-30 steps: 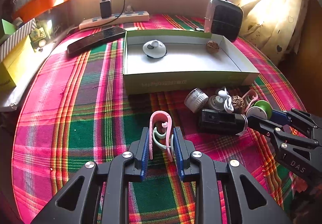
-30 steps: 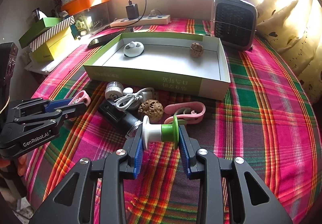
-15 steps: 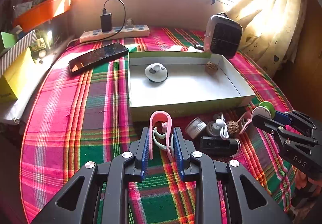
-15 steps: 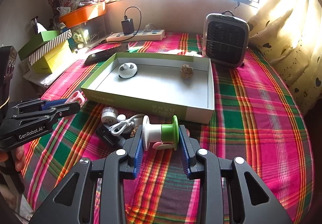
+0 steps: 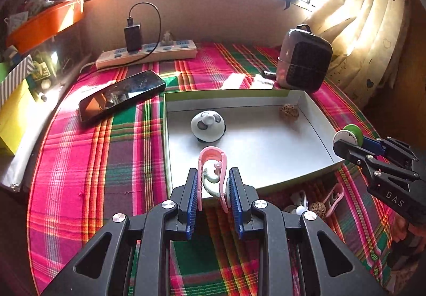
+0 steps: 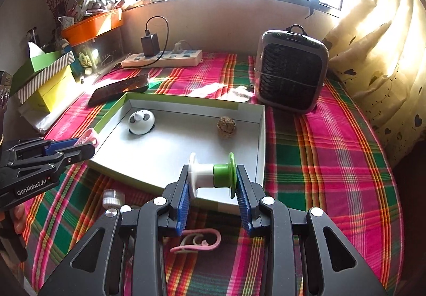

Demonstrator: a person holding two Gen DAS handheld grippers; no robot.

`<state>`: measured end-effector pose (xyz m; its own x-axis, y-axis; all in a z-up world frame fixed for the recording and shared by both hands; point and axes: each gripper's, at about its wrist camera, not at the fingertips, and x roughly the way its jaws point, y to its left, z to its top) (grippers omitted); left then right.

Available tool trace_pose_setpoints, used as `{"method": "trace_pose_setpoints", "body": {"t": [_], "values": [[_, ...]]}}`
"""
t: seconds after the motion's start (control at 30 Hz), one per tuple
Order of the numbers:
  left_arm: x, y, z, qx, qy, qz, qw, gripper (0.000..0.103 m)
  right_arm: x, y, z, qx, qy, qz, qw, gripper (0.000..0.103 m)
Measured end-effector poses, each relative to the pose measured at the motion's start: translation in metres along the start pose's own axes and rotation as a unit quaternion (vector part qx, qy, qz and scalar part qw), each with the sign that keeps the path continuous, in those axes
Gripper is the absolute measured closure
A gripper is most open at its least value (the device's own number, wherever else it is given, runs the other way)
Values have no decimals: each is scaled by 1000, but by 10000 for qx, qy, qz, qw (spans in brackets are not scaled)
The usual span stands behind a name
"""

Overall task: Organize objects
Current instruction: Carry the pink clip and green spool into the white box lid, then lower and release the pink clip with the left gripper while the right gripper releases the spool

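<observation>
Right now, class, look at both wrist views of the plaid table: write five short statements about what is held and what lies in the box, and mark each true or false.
1. The left gripper holds a pink clip. True.
2. The right gripper is empty. False: its fingers clamp a white and green spool.
3. The box holds a walnut. True.
4. The phone lies inside the box. False: it lies on the cloth beside it.
5. Another pink clip lies on the cloth. True.
</observation>
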<state>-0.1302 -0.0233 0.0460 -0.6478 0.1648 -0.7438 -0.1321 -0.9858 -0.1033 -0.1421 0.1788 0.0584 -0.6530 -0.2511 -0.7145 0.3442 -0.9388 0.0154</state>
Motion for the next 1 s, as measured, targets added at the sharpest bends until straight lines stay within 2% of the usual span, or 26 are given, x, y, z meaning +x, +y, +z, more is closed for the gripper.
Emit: {"method": "trace_pose_setpoints", "body": {"t": [0.53, 1.0], "values": [[51, 6, 20, 113, 301, 297, 9990, 82, 55, -8, 18, -137, 377, -173, 9990, 70], [63, -1, 26, 318, 272, 404, 9983, 82, 72, -4, 20, -312, 465, -304, 9980, 70]]}}
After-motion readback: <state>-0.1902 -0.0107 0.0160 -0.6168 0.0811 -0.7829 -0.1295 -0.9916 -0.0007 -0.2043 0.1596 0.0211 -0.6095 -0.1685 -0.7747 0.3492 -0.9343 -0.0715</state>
